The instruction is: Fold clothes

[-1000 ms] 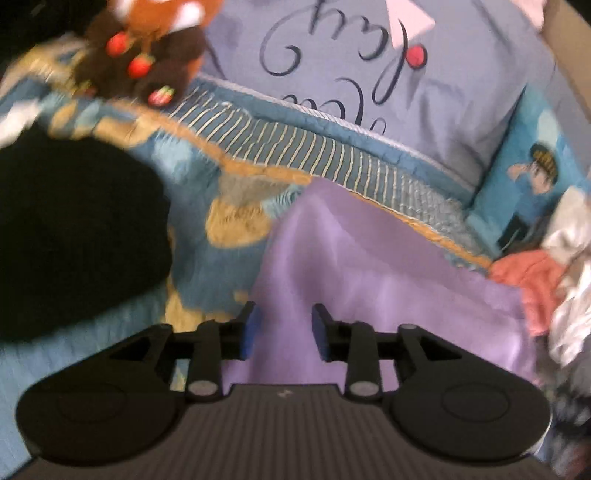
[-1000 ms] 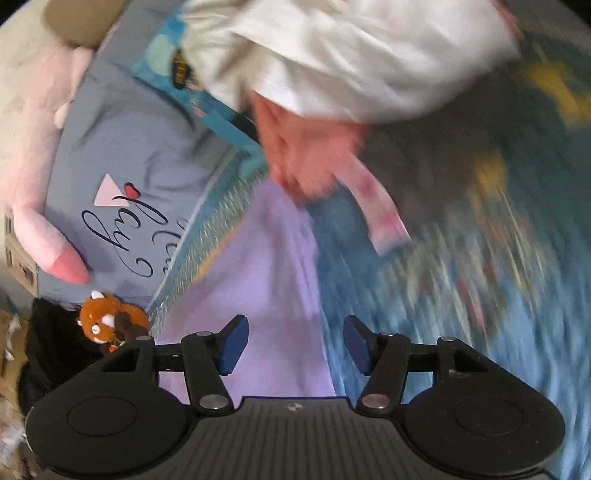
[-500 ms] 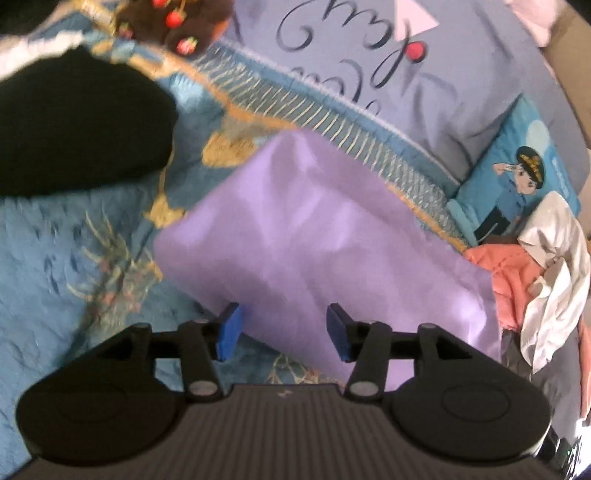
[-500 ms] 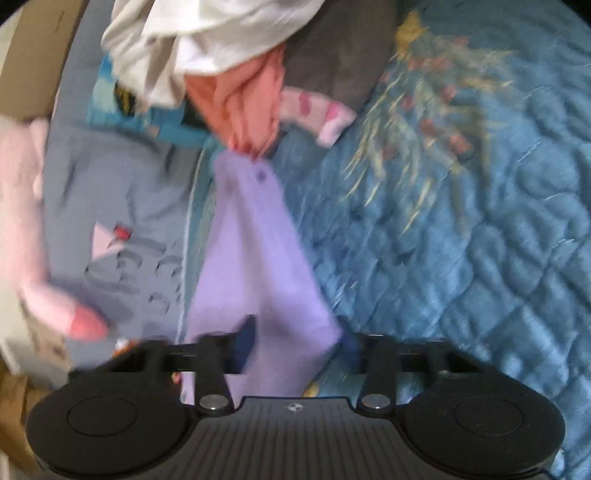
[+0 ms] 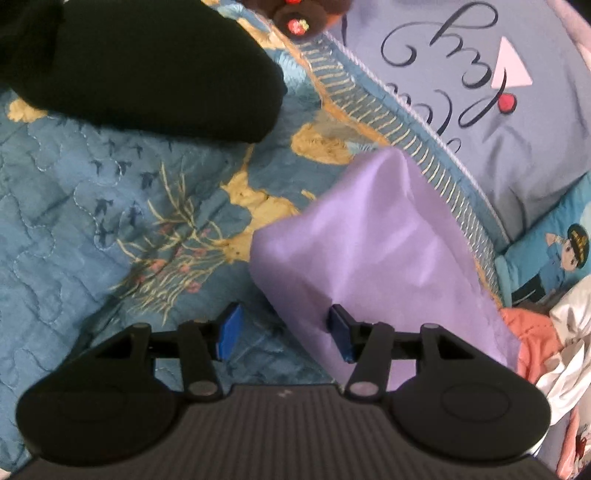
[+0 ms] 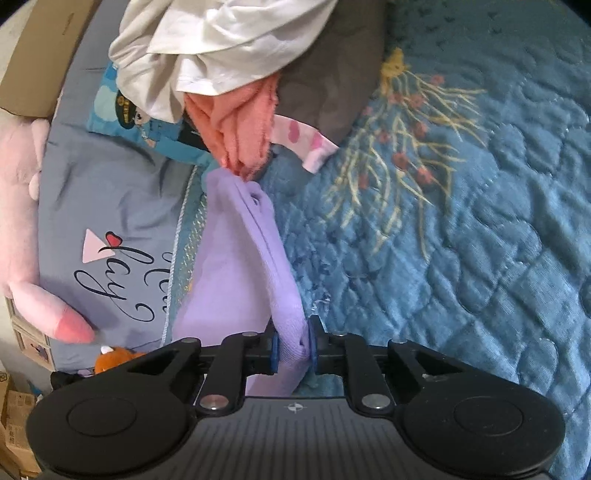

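Note:
A folded lilac garment (image 5: 376, 251) lies on the blue quilted bedspread (image 5: 74, 221), its far edge against the grey pillow. My left gripper (image 5: 284, 328) is open and empty, with its right finger over the garment's near edge and its left finger over the quilt. In the right wrist view the same lilac garment (image 6: 255, 266) runs away from me, and my right gripper (image 6: 293, 349) is shut on its near folded edge, the blue pads pinching the cloth.
A black garment (image 5: 147, 70) lies at the far left. A pile of white, coral and grey clothes (image 6: 240, 74) sits beyond the lilac garment. A grey lettered pillow (image 5: 480, 92), a blue cartoon cushion (image 5: 554, 251) and a plush toy (image 5: 295, 14) line the bed's head.
My right gripper moved onto the lilac garment's near edge and shut on it. My left gripper pulled back and to the left and opened wider; the garment now sits right of its centre.

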A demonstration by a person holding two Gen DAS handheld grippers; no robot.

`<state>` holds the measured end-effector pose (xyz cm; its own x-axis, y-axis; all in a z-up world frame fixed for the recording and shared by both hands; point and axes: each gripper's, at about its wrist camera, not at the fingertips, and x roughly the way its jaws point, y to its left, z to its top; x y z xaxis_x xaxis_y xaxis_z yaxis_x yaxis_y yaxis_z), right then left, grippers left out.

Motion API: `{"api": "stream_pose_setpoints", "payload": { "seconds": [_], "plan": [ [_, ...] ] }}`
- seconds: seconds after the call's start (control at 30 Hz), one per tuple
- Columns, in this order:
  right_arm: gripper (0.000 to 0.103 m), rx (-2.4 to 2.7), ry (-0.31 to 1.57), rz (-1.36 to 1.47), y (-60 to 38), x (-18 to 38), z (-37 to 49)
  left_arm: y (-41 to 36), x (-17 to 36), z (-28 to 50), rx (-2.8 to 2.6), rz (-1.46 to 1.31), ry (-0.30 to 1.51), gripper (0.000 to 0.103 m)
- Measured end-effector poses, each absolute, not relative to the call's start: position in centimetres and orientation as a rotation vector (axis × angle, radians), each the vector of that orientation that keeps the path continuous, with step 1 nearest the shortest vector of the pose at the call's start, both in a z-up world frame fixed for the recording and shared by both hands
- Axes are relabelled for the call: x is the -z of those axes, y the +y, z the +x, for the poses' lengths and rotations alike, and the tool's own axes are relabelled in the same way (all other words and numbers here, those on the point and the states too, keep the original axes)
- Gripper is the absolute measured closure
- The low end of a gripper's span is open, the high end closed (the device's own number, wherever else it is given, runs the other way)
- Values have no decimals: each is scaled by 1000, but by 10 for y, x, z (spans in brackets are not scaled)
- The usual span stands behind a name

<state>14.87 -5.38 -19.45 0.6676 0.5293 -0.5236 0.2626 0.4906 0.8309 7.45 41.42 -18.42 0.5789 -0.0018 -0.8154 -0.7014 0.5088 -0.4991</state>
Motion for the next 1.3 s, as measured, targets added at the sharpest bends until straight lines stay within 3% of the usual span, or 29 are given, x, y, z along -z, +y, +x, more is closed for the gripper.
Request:
{"api": "stream_pose_setpoints", "payload": {
  "seconds": [0.23,0.4,0.57,0.9,1.3],
  "plan": [
    [88,-186,874,1062,-52,193,148,443,200,64,-475,-1174,735,48],
    [88,-192,885,1065,-53,195,147,454,227,67,-418,-1359,685,77],
    [89,-196,872,1034,-50,187,148,452,235,71,-454,-1398,624,90],
    [90,-230,789,945,-64,135,138,415,188,50,-546,-1224,637,93],
    [90,-209,939,913,-144,159,62,326,162,-61,-585,-1155,781,92]
  ]
}}
